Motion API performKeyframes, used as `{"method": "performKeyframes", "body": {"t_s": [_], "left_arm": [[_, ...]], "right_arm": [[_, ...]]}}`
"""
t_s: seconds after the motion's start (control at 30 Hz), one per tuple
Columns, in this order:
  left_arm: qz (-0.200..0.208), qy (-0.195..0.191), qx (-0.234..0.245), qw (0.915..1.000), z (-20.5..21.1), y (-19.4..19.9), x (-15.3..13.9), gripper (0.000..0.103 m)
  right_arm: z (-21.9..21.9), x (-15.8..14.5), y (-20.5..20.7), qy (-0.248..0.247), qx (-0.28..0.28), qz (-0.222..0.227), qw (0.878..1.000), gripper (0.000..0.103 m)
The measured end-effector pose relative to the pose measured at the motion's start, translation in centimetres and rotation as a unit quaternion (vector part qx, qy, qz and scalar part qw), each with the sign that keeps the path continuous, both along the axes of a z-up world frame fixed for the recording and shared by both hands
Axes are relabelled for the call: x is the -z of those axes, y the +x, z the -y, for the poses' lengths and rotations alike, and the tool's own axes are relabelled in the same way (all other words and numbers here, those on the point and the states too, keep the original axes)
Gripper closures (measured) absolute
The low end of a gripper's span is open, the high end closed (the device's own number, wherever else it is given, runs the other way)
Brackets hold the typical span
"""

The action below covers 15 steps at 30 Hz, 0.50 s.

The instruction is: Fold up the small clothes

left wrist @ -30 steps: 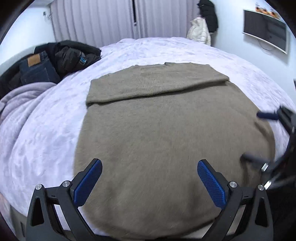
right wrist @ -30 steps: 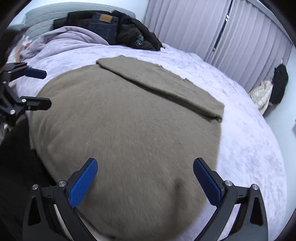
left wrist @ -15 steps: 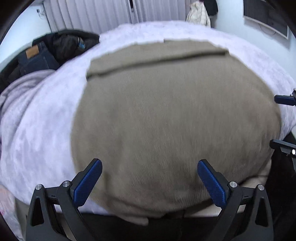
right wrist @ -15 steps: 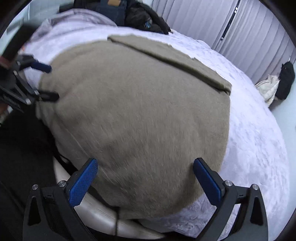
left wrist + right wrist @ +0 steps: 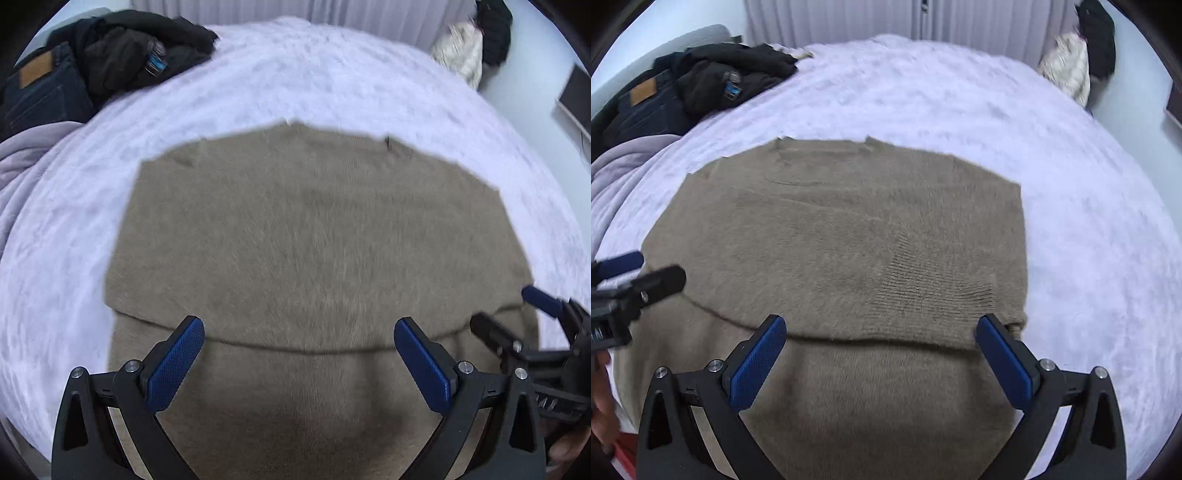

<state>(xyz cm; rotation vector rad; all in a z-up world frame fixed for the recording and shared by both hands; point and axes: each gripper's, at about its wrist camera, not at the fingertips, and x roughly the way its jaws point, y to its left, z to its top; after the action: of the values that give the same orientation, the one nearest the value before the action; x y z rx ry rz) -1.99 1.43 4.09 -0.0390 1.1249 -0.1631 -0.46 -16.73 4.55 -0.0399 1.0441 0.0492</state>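
An olive-brown knitted sweater (image 5: 314,240) lies flat on the pale lilac bed (image 5: 332,74); the right wrist view shows the same sweater (image 5: 849,240). A fold edge (image 5: 295,349) crosses it just beyond my fingertips, with another layer of the knit under the grippers. My left gripper (image 5: 298,332) hovers open over that edge, nothing between its blue pads. My right gripper (image 5: 882,328) is open too, above the same edge (image 5: 879,338). The right gripper (image 5: 535,314) shows at the sweater's right side, the left gripper (image 5: 639,273) at its left side.
Dark jeans (image 5: 40,88) and a black jacket (image 5: 133,48) are piled at the far left of the bed, beside a lilac blanket (image 5: 29,155). A cream and black bundle (image 5: 1082,55) sits by the curtains (image 5: 923,18). A hand (image 5: 600,406) shows low left.
Both views have swung from the bed's near edge onto the sweater. The folded strip at its far end is gone from sight, and a fold edge now crosses near my fingertips. Both grippers stayed open.
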Motion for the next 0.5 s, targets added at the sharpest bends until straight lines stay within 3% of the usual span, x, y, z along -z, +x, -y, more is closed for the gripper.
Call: {"method": "performKeyframes", "body": {"t_s": [0.07,0.13,0.23,0.37,0.5], "left_arm": [[-0.012,0.028,0.026,0.9992,0.5,-1.6,2.1,0.0],[0.01,0.049,0.039,0.998,0.4,-4.2,3.4,0.0],[0.048,0.04,0.043,0.9971,-0.7,-8.7,3.3,0.0],[0.049,0.021,0.046,0.9975,-2.6,-13.6,3.1,0.0],[0.061,0.024,0.059,0.9961,-4.1,-17.9,3.6,0.0]], "right_arm": [[0.4,1.8,-0.7,0.004,0.014,-0.03,0.999,0.0],[0.1,3.0,-2.4,-0.006,-0.001,-0.035,0.999,0.001],[-1.0,3.0,-7.3,-0.044,-0.036,0.013,0.998,0.001],[-1.0,3.1,-13.9,-0.011,-0.064,0.033,0.997,0.001],[-1.3,3.8,-19.1,-0.033,-0.104,0.054,0.993,0.001]]}}
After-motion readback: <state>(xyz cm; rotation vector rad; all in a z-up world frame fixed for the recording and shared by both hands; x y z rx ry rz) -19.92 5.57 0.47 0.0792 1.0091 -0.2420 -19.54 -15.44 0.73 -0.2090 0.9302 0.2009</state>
